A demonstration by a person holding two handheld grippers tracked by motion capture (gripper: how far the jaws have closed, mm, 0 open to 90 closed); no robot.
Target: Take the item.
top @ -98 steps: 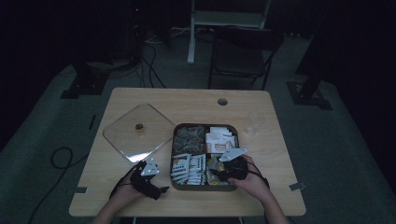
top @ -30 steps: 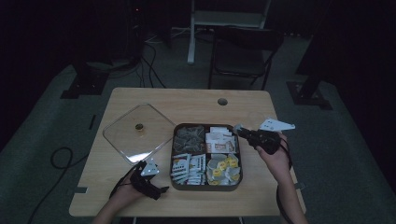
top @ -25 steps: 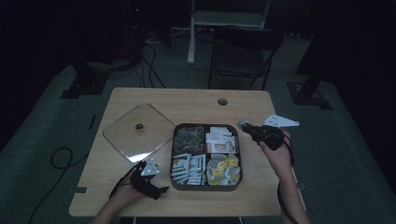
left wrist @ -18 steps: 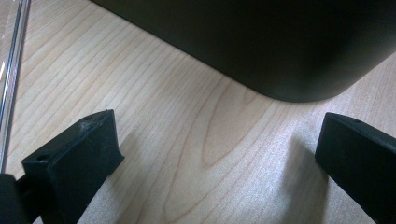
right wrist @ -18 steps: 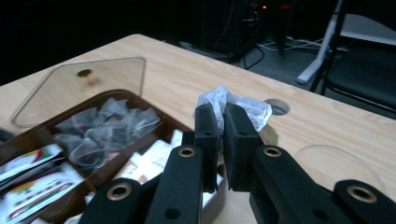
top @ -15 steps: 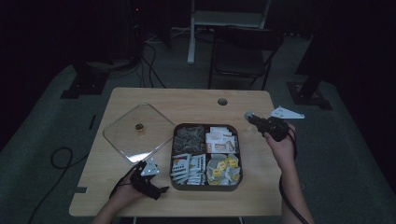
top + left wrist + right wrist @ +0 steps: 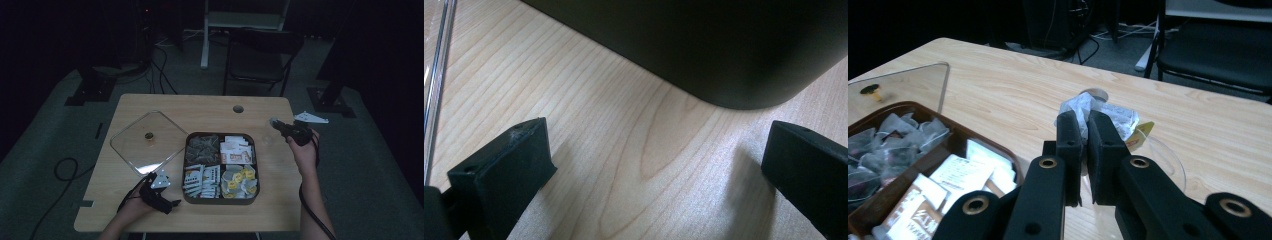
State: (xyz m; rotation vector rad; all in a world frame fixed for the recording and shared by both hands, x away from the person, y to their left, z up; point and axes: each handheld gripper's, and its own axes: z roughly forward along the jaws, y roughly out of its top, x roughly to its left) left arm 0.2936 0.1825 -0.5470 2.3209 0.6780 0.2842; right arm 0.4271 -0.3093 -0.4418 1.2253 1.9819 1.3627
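Table (image 7: 150,102): pale wood, lit dimly.

Glass lid (image 7: 149,141): square, clear, small knob at centre; lies flat on the table, just left of the box.

Divided box (image 7: 220,200): dark, four compartments holding tea bags and paper sachets; sits mid-table, uncovered.

Right gripper (image 7: 1082,131): held above the table's right side, beyond the box. Jaws pinched tight on a tea bag.

Left gripper (image 7: 172,203): rests on the table at the box's near-left corner; jaws spread wide with nothing between them.

Glass dish (image 7: 1160,152): small, clear, round; stands on the table right of the box, directly below the right gripper's tips.

Tea bag (image 7: 1108,112): white, crumpled, yellow tag hanging loose; suspended over the dish.

Step in hand, by judgement: carrying one bag from box to dish. Next move calls for lowering over the dish and parting the jaws so bag and tag land inside.
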